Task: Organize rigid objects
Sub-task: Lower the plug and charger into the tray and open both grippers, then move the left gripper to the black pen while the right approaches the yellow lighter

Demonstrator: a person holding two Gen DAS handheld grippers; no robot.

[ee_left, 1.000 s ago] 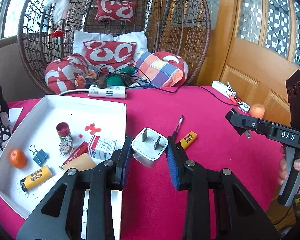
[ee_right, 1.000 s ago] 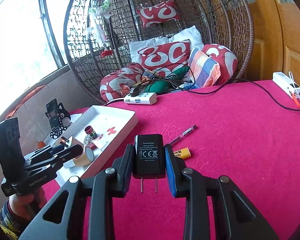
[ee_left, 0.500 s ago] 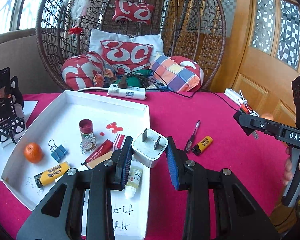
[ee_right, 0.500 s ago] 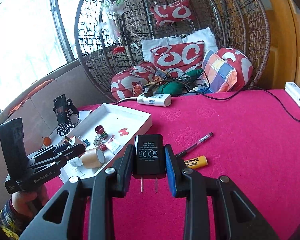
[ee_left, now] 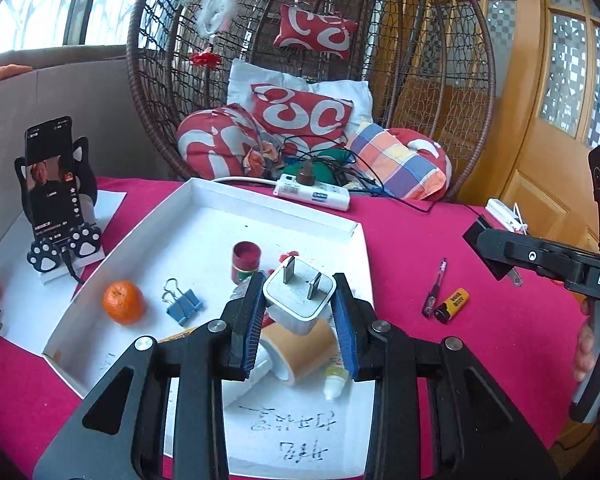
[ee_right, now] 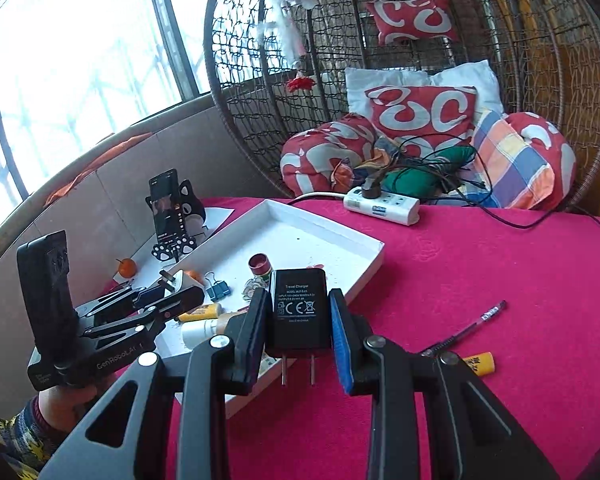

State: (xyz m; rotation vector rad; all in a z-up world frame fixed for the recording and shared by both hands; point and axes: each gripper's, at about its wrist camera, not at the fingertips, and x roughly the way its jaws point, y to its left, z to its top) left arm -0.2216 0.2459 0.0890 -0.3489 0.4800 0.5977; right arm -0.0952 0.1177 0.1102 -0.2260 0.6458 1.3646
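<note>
My left gripper (ee_left: 300, 312) is shut on a white charger plug (ee_left: 299, 298), prongs up, hanging over the near half of the white tray (ee_left: 204, 216). My right gripper (ee_right: 300, 328) is shut on a black travel charger (ee_right: 298, 312), prongs pointing toward me, above the tray's right edge (ee_right: 364, 272). In the tray lie an orange (ee_left: 123, 302), a blue binder clip (ee_left: 183, 305), a red cap jar (ee_left: 245, 261), a tape roll (ee_left: 304, 346) and a small glue bottle (ee_left: 336, 382). The right gripper (ee_left: 496, 254) with its black charger shows at the right of the left wrist view.
A pen (ee_left: 434, 286) and a yellow lighter (ee_left: 453, 305) lie on the red tablecloth right of the tray. A phone on a cat stand (ee_left: 50, 184) stands left of it, a white power strip (ee_left: 312, 194) behind it. A wicker chair with cushions (ee_left: 300, 120) is at the back.
Both grippers have swung left across the table with their chargers held; the tray now lies under the left gripper and closer under the right one.
</note>
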